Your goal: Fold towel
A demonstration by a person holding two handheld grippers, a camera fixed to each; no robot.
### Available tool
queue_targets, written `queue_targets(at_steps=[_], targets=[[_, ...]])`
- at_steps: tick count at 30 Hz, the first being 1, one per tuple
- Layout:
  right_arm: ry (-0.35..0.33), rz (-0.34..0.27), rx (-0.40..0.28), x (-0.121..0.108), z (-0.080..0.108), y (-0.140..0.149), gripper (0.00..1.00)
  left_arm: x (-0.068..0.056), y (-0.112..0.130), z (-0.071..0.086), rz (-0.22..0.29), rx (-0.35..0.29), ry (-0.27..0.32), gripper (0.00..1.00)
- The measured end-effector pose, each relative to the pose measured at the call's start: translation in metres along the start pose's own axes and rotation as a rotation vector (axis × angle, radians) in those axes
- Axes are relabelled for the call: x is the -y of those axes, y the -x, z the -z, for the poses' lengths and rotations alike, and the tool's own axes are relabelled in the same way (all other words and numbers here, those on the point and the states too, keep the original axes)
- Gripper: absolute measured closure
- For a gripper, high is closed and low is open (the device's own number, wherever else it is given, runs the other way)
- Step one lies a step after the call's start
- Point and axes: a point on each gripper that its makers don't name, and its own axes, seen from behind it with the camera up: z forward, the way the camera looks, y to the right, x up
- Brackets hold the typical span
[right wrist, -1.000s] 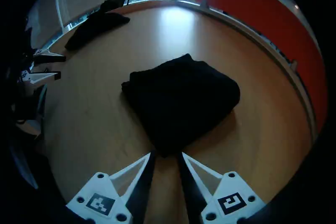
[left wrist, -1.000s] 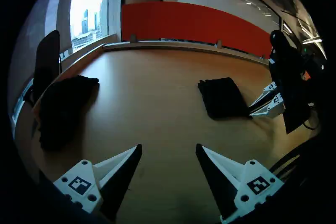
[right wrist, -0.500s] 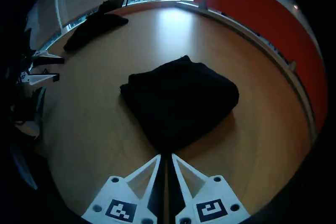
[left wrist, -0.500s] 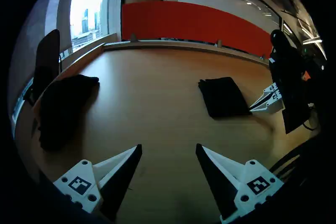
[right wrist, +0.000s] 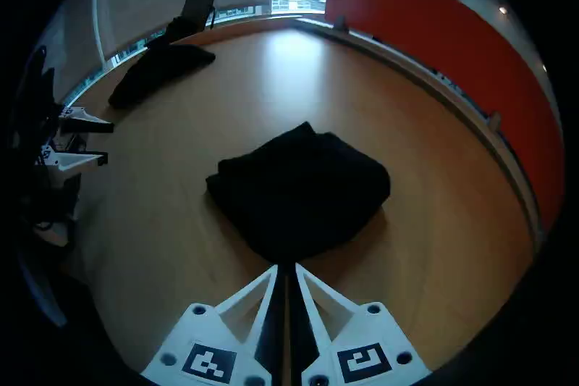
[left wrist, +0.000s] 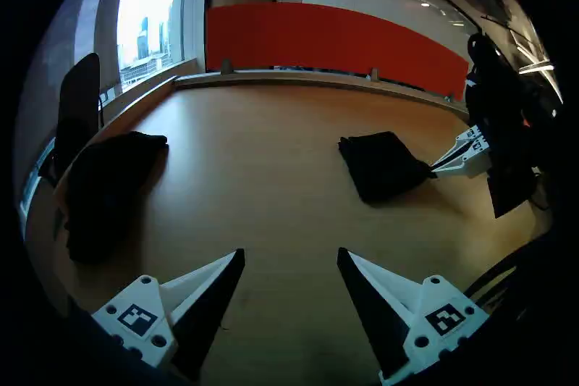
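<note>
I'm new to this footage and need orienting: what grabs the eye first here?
A folded black towel lies on the wooden table, the right gripper shut on its near corner. Behind runs a bright red panel; a dark cloth heap sits at the table's edge by a chair.

A: Left claw [left wrist: 289, 254]?
B: Fingers spread wide, low over the wooden counter [left wrist: 275, 140], nothing between them.
A: Towel [left wrist: 378, 165]?
B: Black, folded, lying right of centre, farther along. Right claw [left wrist: 437, 166] reaches in from the right, fingers drawn together at the towel's right corner.
A: Left side?
B: Dark cloth heap [left wrist: 108, 187] near the counter's edge, chair [left wrist: 78, 107] behind it. Red panel [left wrist: 333, 40] along the back, window [left wrist: 148, 20] at its left.
</note>
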Motion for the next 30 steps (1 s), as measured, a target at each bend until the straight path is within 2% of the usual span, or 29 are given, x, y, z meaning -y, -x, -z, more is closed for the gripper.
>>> queue_targets(at_steps=[11, 21, 30], targets=[[0.024, 0.044, -0.075, -0.016, 0.024, -0.048, 0.98, 0.000, -0.009, 0.001, -0.009, -0.011, 0.005, 0.05], [0.043, 0.106, -0.160, -0.026, 0.052, -0.104, 0.98, 0.001, -0.013, 0.007, -0.023, -0.011, 0.008, 0.05], [0.074, 0.132, -0.214, -0.039, 0.078, -0.134, 0.98, 0.005, -0.020, 0.012, -0.040, -0.012, 0.002, 0.05]])
